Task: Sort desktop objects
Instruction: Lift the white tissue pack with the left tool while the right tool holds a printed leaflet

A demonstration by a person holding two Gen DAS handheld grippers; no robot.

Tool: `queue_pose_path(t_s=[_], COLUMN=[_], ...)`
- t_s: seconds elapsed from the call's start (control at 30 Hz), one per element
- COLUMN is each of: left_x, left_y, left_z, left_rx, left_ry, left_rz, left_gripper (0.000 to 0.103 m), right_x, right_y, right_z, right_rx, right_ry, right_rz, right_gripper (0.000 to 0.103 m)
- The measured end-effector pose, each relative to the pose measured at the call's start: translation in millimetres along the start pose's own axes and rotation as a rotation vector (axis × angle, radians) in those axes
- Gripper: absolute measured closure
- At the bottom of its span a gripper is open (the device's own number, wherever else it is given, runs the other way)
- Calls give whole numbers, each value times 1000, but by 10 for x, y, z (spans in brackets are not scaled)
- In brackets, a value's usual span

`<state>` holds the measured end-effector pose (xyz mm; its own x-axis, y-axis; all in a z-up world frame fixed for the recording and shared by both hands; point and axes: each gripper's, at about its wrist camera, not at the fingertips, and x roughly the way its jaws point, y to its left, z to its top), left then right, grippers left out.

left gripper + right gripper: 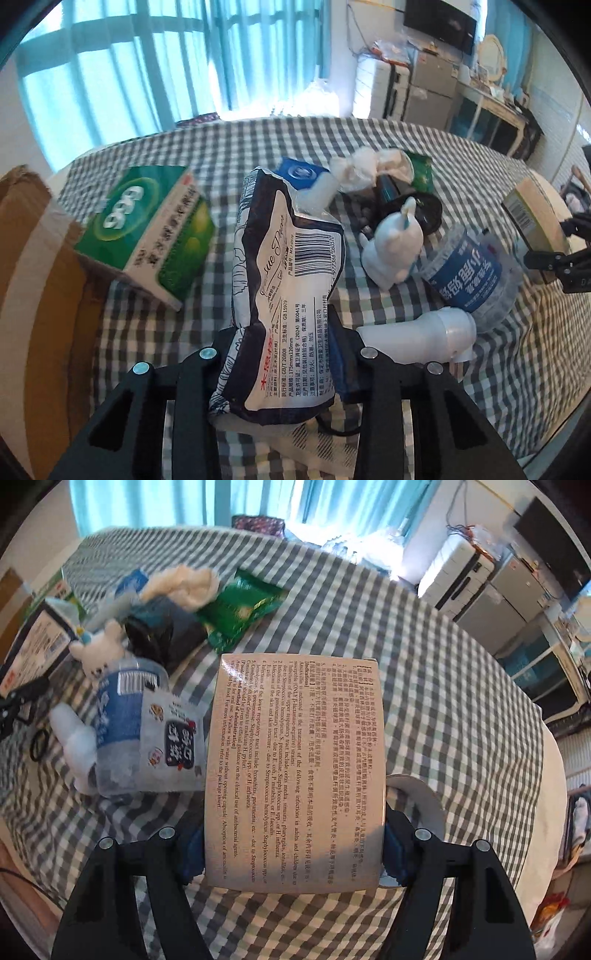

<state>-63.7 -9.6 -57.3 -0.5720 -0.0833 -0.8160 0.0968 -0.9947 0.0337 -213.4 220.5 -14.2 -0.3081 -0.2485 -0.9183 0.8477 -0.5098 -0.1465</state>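
Left gripper (284,354) pitched steeply down, jaws clamped on a load. Right gripper (293,845) likewise, jaws wide, gripping.

Tissue pack (280,280) hides the table behind; green box (147,229) print blurred

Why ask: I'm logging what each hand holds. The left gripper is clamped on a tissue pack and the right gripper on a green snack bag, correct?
Not quite. The left gripper does clamp the tissue pack, but the right wrist view shows the right gripper closed on a beige medicine box printed with text. The green snack bag lies untouched on the checked tablecloth.
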Motion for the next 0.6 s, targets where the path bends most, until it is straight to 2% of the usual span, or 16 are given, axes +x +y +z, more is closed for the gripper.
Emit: queue_pose_path(t_s=[0.03, 0.1, 0.2, 0.27, 0.4, 0.47, 0.6], left_x=[-75, -202, -391, -507, -776, -838, -979], left_y=[29, 38, 102, 165, 318, 380, 501], left_z=[3, 10, 18, 26, 26, 42, -20], left_rx=[-14, -33, -72, -107, -161, -170, -216], left_ry=[-21, -41, -74, -96, -145, -157, -177], left_rz=[5, -10, -23, -34, -55, -40, -38], left_gripper=[66, 66, 66, 66, 66, 66, 66], right_x=[-98, -130, -290, -437, -612, -654, -617], right_y=[-132, -226, -274, -178, 11, 161, 436], right_z=[89, 56, 141, 141, 179, 155, 62], right_rx=[10, 36, 114, 162, 273, 293, 322], right_ry=[-13, -50, -103, -141, -207, -236, -226], right_rz=[7, 37, 122, 156, 309, 331, 420], right_gripper=[29, 29, 29, 29, 29, 29, 29])
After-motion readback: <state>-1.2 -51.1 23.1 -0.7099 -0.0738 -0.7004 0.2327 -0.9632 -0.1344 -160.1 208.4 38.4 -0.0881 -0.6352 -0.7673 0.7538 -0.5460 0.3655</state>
